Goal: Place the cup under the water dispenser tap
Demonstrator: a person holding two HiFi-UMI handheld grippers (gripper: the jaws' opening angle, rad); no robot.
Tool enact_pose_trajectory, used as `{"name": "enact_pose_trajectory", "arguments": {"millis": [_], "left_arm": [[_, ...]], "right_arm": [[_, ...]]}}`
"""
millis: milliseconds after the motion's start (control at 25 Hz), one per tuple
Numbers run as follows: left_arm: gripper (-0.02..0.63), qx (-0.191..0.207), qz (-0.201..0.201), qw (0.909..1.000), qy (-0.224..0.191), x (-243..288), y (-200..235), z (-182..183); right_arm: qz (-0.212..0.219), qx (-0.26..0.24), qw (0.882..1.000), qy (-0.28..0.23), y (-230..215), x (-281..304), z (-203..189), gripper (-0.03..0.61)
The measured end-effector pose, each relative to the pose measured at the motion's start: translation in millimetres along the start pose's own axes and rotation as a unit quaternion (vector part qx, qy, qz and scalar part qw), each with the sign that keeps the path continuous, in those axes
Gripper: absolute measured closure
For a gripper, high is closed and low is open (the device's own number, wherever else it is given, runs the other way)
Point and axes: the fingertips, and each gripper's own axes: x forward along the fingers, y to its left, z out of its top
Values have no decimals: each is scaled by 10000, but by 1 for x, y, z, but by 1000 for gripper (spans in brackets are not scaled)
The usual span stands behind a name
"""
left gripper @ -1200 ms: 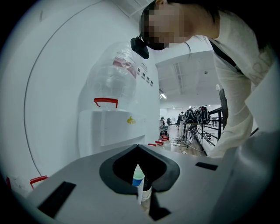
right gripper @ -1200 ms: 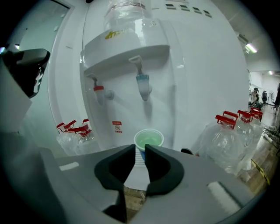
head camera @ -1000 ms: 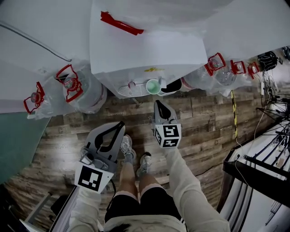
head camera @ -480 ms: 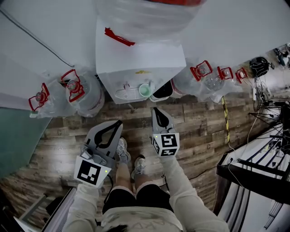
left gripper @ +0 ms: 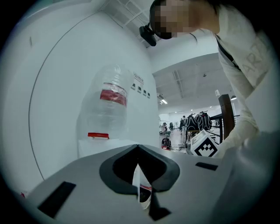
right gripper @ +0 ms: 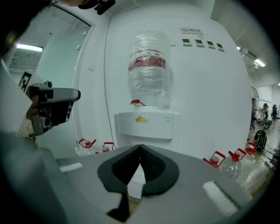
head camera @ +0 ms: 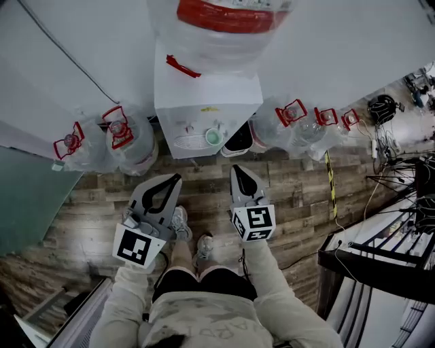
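Observation:
A pale green cup [head camera: 213, 138] stands on the drip tray [head camera: 190, 142] of the white water dispenser [head camera: 204, 102], below the taps. A clear bottle with a red band [head camera: 228, 15] tops the dispenser. My left gripper [head camera: 177, 179] and right gripper [head camera: 236, 169] hang side by side over the wooden floor, well short of the dispenser, both shut with nothing in them. In the right gripper view the shut jaws [right gripper: 140, 148] point at the dispenser [right gripper: 146, 124]; the cup is hidden behind them. In the left gripper view the jaws [left gripper: 138, 148] meet before the bottle [left gripper: 107, 105].
Spare water bottles with red handles lie left [head camera: 121, 139] and right [head camera: 291, 117] of the dispenser. A black bin [head camera: 239, 139] stands beside the drip tray. Cables and metal racks [head camera: 401, 211] crowd the right side. My shoes [head camera: 190, 234] are on the floor below the grippers.
Both grippers have risen, the right one more, and stay shut. The head camera has lifted too, so the dispenser and cup look smaller. The cup has stayed on the tray.

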Motion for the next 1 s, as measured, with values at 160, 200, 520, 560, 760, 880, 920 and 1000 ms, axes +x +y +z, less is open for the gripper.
{"name": "enact_pose_trajectory", "arguments": {"millis": [160,200,520,560,760,880,920,1000], "left_arm": [[609,56,51,9999,-71,-9,-5,19],[609,88,52,9999,-94,-11,-7,25],[609,167,104,9994,-292,-30,-26,61],[609,172,120,9993,-318,-32,-29,65],[609,220,210,9987,-417,-44,-41,82],[609,252,265,9982,-478,-51,-47,90],[609,274,278,9979,-513,-53,-50,93],[609,390,272,9971,-600,-57,-56,102]], "right_arm": [[25,51,9999,-121,5,-22,25,569],[32,86,9998,-157,6,-28,31,569],[157,-22,9991,-387,22,-70,77,569],[156,-62,9990,-411,23,-75,82,569],[172,-284,9979,-554,36,-98,107,569],[220,-331,9970,-665,44,-110,119,569],[233,-356,9966,-699,46,-114,123,569],[263,-429,9959,-747,50,-122,129,569]]}}
